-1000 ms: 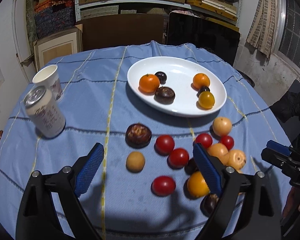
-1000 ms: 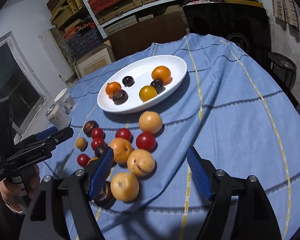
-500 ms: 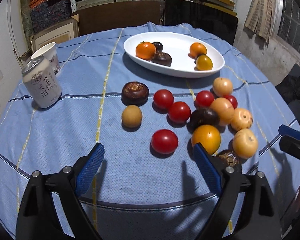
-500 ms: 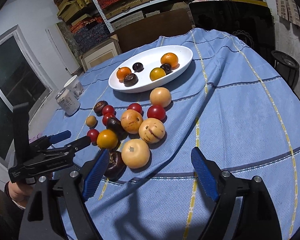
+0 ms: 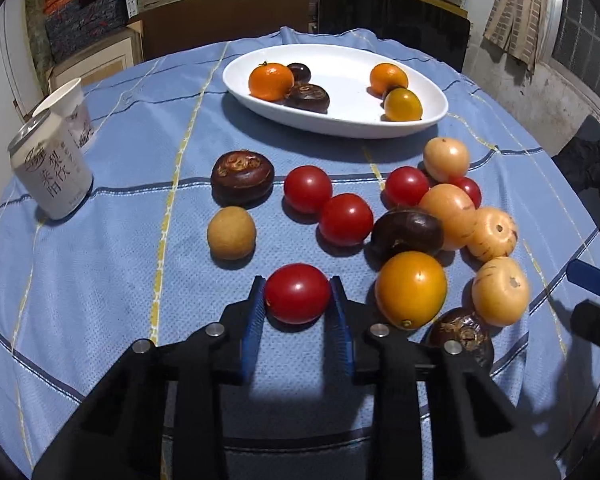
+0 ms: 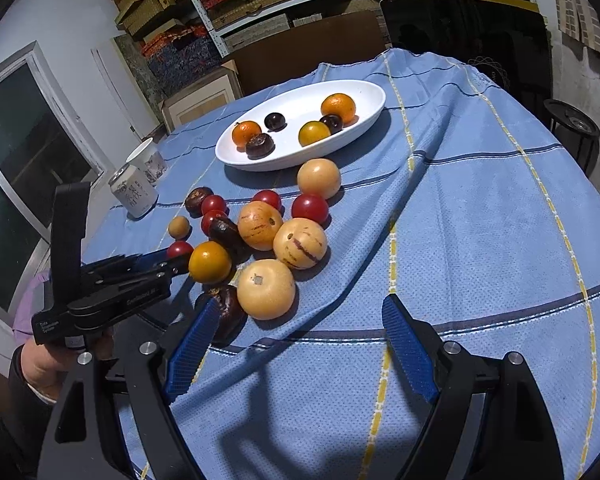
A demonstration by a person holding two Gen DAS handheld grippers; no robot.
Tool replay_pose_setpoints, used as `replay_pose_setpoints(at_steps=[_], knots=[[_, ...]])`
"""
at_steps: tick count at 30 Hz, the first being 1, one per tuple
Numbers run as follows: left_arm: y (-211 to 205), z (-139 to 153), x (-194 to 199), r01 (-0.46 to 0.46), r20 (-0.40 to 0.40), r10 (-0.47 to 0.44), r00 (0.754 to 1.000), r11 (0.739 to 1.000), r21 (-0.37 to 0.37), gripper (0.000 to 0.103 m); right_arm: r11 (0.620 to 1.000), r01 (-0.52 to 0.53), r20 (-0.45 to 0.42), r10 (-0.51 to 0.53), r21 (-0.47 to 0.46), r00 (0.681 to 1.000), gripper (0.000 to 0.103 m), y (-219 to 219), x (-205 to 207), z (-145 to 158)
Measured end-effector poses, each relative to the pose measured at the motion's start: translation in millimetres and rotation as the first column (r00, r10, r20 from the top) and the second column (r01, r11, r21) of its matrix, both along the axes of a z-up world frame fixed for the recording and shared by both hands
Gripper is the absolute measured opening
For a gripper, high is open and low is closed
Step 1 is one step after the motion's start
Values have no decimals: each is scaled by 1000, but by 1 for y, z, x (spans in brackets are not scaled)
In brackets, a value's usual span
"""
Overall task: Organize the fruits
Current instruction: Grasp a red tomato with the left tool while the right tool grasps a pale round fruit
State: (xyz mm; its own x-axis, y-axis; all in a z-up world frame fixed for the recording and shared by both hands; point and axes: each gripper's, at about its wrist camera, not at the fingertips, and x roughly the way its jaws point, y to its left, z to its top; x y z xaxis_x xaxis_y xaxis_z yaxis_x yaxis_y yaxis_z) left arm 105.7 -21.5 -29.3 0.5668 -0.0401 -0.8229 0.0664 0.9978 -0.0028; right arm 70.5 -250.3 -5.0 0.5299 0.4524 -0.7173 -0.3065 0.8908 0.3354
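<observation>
Several fruits lie loose on the blue tablecloth: red tomatoes, pale striped melons, dark chestnut-like fruits and an orange tomato (image 5: 411,289). A white oval plate (image 5: 340,128) further back holds several more. My left gripper (image 5: 297,282) is low over the cloth, its jaws closing on the nearest red tomato (image 5: 298,298), with both blue pads against its sides. The right wrist view shows the same left gripper (image 6: 172,260) at that tomato (image 6: 180,249). My right gripper (image 6: 300,308) is open, nothing between its fingers, just short of a pale melon (image 6: 266,294).
A drink can (image 5: 50,168) and a paper cup (image 5: 70,108) stand at the left of the table. A dark fruit (image 6: 226,310) lies beside the right gripper's left finger. Shelves with boxes and a dark chair back stand behind the table. The table's front edge is close below both grippers.
My left gripper has come down and forward to the nearest red tomato, and its wide-open jaws have closed onto it. The right gripper has barely shifted and stays open.
</observation>
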Motion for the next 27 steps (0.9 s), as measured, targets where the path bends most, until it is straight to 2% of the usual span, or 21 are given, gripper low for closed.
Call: replay_pose_setpoints(at_steps=[4, 6, 8, 10, 15, 17, 19, 22, 23, 26, 27], knots=[[1, 0, -4, 18, 1, -18, 1000, 1000, -11, 31, 997, -48, 40, 50, -63, 998, 84, 21, -2, 3], [4, 1, -5, 23, 0, -23, 1000, 999, -22, 31, 992, -73, 52, 79, -105, 996, 79, 34, 0, 2], [6, 0, -5, 23, 0, -23, 1000, 999, -39, 31, 990, -82, 44, 88, -116, 995, 68, 41, 4, 0], [9, 0, -6, 23, 0, -23, 1000, 998, -56, 31, 990, -79, 23, 83, -120, 996, 63, 45, 10, -5], [10, 0, -6, 28, 5, -28, 1000, 997, -66, 31, 988, -30, 13, 33, -155, 999, 62, 47, 18, -12], [11, -1, -6, 29, 5, -28, 1000, 997, -74, 31, 985, -22, 5, 24, -170, 1000, 55, 48, 21, -16], [11, -1, -6, 28, 5, -28, 1000, 996, -81, 31, 986, -24, -6, 24, -168, 1000, 54, 50, 23, -18], [11, -1, -6, 29, 6, -28, 1000, 996, -80, 31, 976, -33, -3, 33, -217, 999, 53, 58, 23, -19], [11, -1, -6, 29, 6, -28, 1000, 996, -79, 31, 971, -35, 2, 37, -237, 999, 52, 61, 23, -19], [12, -1, -6, 28, 8, -28, 1000, 997, -77, 31, 973, -61, -24, 57, -222, 998, 42, 67, 29, -22], [11, -1, -6, 29, 7, -28, 1000, 997, -77, 31, 973, -71, -33, 66, -219, 997, 42, 69, 30, -24]])
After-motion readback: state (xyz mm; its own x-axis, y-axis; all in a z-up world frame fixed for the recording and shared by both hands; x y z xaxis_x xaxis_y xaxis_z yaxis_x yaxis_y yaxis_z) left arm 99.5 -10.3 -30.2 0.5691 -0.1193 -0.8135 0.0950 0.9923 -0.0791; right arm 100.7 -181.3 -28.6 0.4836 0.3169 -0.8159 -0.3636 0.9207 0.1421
